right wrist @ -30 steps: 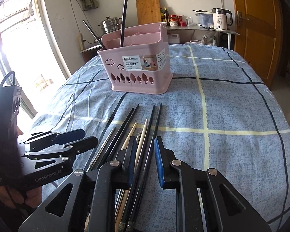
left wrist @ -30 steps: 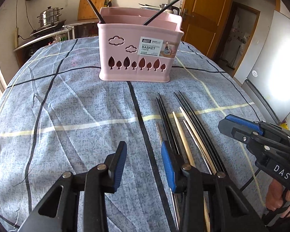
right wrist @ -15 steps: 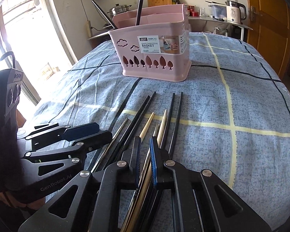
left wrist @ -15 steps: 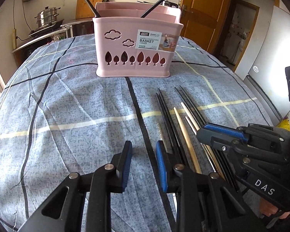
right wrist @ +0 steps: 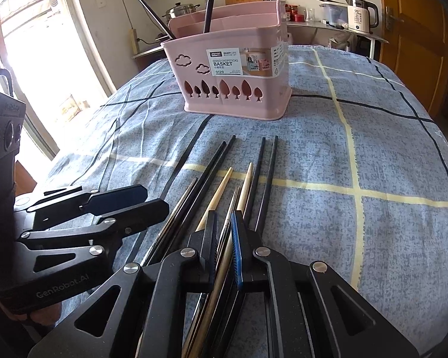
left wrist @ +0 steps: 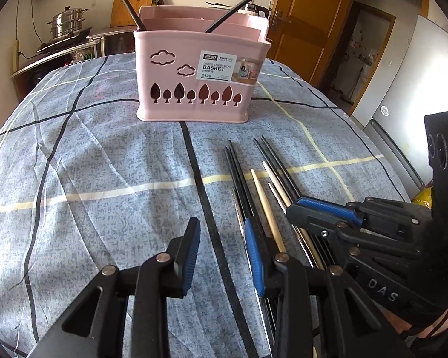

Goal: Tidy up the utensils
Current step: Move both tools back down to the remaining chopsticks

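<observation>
Right gripper (right wrist: pixel 224 232) pinches chopsticks (right wrist: pixel 244 188)!
Its fingers are clamped on the bundle; left gripper (left wrist: pixel 222 252) fingers apart, just reopened, nothing between.

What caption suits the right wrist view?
Right gripper closed around chopsticks lying on the checked cloth, pink basket beyond.

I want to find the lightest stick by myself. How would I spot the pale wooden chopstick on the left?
Find the pink basket standing on the blue checked cloth. In front of it lies a row of chopsticks pointing at the basket. The left wooden chopstick lies just right of the first black pair; unlike its dark neighbours, it is pale tan with a thin pointed tip.
</observation>
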`<state>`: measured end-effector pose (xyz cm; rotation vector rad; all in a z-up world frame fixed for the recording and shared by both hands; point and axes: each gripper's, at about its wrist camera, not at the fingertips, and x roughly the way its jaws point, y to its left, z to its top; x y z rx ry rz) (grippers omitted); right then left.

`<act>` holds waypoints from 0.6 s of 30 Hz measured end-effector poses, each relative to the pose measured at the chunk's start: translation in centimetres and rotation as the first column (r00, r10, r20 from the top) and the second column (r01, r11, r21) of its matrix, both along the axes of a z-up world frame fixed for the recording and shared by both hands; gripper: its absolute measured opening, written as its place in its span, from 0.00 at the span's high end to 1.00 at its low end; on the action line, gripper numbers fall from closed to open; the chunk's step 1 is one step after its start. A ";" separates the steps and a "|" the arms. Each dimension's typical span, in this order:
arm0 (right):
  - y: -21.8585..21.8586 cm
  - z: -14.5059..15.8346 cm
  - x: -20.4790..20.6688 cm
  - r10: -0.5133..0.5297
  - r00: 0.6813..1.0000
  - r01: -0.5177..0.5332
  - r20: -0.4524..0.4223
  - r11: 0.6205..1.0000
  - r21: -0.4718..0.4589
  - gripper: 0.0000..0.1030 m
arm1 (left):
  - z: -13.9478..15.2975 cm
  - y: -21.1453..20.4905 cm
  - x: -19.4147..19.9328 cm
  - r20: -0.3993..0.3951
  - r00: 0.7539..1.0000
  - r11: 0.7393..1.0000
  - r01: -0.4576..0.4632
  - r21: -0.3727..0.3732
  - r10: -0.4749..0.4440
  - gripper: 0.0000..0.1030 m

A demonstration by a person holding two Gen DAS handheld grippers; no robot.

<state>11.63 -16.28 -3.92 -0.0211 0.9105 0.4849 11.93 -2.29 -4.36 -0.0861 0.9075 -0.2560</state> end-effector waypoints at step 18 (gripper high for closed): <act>-0.7 0.4 -0.5 -0.011 1.000 0.011 0.007 1.000 0.021 0.91 | -0.8 -1.8 -1.1 0.032 0.999 0.993 0.001 0.122 -0.005 0.57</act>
